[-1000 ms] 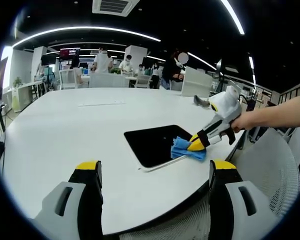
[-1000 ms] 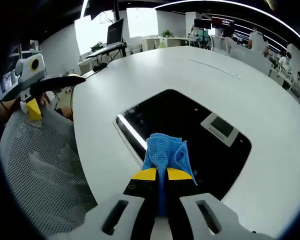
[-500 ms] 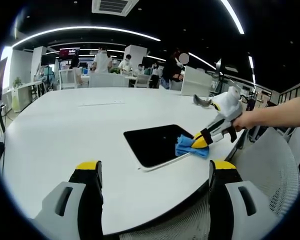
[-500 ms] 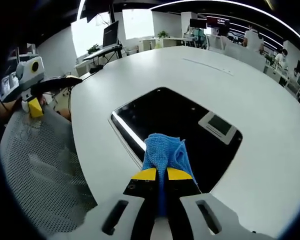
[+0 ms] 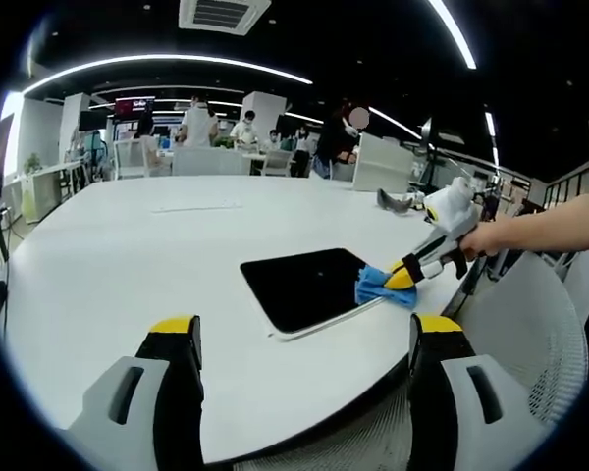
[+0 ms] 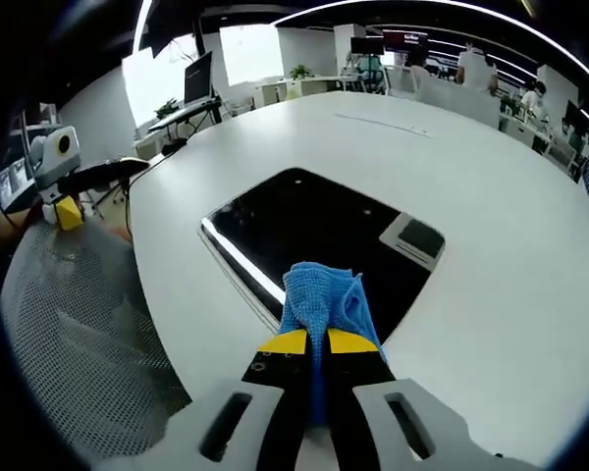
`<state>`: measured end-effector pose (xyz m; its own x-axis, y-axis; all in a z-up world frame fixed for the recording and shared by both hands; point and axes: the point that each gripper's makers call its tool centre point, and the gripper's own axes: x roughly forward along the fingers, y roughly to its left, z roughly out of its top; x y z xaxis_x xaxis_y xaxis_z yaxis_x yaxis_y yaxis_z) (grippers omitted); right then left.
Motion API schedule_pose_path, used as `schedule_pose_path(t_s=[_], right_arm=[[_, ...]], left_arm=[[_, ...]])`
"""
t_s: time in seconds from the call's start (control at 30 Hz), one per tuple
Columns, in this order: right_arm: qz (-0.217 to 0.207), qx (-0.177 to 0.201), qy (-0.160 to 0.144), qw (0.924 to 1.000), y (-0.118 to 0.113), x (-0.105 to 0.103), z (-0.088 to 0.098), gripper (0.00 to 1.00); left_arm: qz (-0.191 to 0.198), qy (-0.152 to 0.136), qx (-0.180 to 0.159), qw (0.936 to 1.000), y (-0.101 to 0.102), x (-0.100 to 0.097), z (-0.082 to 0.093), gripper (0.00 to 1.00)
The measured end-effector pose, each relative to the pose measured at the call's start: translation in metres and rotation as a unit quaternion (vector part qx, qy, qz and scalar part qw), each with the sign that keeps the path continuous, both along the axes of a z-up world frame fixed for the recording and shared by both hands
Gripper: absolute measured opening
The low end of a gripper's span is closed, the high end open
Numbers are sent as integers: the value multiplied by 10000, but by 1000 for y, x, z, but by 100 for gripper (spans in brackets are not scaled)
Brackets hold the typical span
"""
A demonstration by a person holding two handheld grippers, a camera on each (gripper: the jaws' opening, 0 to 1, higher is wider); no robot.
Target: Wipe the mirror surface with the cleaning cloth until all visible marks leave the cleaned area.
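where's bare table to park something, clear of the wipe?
Bare table beyond and beside the mirror, away from the cloth. Crowded at the mirror's edge nearest the mesh chair, where the right gripper holds the cloth.

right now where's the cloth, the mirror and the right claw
cleaning cloth [image 6: 319, 300], right gripper view, on its blue folded top
mirror [image 5: 296, 285], left gripper view, middle of the dark glass
right claw [image 6: 317, 342], right gripper view, between its yellow tips, shut on the cloth
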<state>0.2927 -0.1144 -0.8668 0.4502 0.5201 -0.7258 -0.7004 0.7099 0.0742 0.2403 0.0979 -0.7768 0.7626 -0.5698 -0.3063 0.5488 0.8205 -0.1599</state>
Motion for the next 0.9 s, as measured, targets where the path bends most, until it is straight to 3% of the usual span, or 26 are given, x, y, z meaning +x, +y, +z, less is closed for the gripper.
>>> schedule_pose_path(t_s=[0.4, 0.9], right_arm=[[9, 30, -181, 9998, 1, 1, 0, 0], [-57, -220, -257, 9994, 1, 13, -1, 0]], left_arm=[[-3, -69, -46, 10000, -1, 1, 3, 87], [-34, -54, -48, 10000, -1, 1, 3, 87]])
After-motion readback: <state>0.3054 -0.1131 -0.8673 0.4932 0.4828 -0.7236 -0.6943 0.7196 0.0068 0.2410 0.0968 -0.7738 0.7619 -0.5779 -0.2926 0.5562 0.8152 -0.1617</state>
